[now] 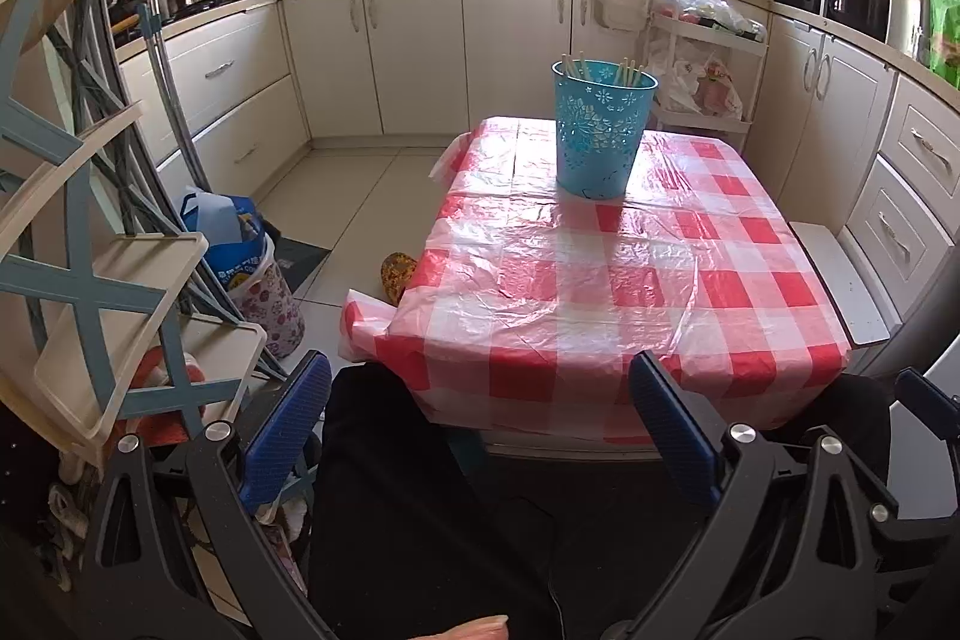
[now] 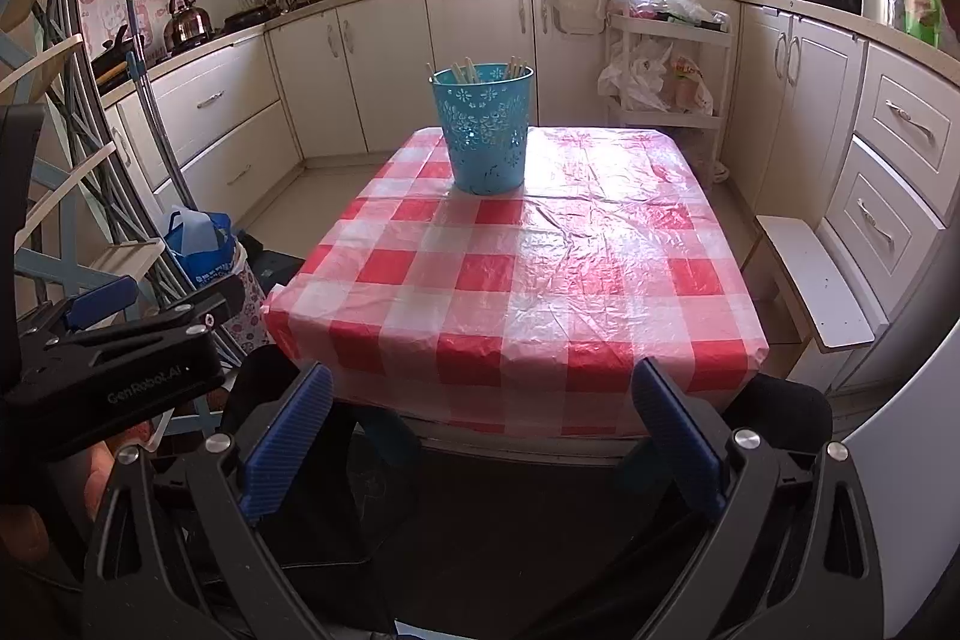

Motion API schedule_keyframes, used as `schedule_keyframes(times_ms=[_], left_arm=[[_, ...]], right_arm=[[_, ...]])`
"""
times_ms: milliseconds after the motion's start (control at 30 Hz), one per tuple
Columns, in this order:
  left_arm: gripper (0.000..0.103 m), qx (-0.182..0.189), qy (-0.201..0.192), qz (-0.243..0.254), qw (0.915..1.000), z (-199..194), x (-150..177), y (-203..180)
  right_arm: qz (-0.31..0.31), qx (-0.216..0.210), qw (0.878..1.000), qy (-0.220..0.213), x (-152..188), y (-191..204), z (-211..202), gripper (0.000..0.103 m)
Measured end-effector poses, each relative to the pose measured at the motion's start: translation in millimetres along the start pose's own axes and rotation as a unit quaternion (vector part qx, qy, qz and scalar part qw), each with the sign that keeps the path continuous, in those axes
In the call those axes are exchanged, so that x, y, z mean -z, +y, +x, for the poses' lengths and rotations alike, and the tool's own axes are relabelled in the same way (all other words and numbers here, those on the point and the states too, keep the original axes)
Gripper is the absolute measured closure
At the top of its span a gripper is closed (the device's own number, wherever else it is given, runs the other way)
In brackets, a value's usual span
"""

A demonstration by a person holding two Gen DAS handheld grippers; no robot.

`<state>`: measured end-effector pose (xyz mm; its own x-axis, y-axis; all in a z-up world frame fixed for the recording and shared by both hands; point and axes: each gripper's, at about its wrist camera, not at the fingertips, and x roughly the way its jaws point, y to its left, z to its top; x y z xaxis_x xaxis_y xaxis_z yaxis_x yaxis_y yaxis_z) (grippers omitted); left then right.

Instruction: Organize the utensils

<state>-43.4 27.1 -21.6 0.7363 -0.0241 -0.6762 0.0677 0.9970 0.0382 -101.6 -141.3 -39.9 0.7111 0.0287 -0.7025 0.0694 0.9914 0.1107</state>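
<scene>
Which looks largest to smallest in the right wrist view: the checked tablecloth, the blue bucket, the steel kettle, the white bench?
1. checked tablecloth, by far the largest.
2. white bench and blue bucket look alike in area; the bench is nearer the camera, so I do not rank them.
3. steel kettle, smallest, though it stands farthest away.

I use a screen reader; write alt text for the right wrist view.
A blue perforated bucket holding pale sticks stands at the far end of a red-checked table in a kitchen. The open right tool hangs before the near edge.

Kettle (image 2: 187, 21) on counter; bench (image 2: 816, 280) beside table.
</scene>
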Motion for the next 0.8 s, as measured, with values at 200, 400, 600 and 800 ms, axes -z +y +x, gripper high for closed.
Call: schedule_keyframes(times_ms=[200, 400, 600, 800], left_arm=[[0.008, 0.003, -0.004, 0.004, 1.0, -3, 1, -1], [0.008, 0.003, -0.005, -0.002, 1.0, -4, -2, 4], [0.008, 0.007, -0.008, -0.013, 0.9999, -5, -4, 9], [0.008, 0.006, -0.008, -0.01, 0.9999, -4, -3, 9]], right_arm=[[-0.001, 0.002, 1.0, 0.0, 0, 1, -1, 0.007], [-0.006, 0.002, 1.0, 0.001, 1, 4, -2, 0.007], [-0.007, 0.003, 1.0, -0.001, 1, 4, -3, 0.007], [-0.007, 0.003, 1.0, 0.004, 1, 5, 0, 0.007]])
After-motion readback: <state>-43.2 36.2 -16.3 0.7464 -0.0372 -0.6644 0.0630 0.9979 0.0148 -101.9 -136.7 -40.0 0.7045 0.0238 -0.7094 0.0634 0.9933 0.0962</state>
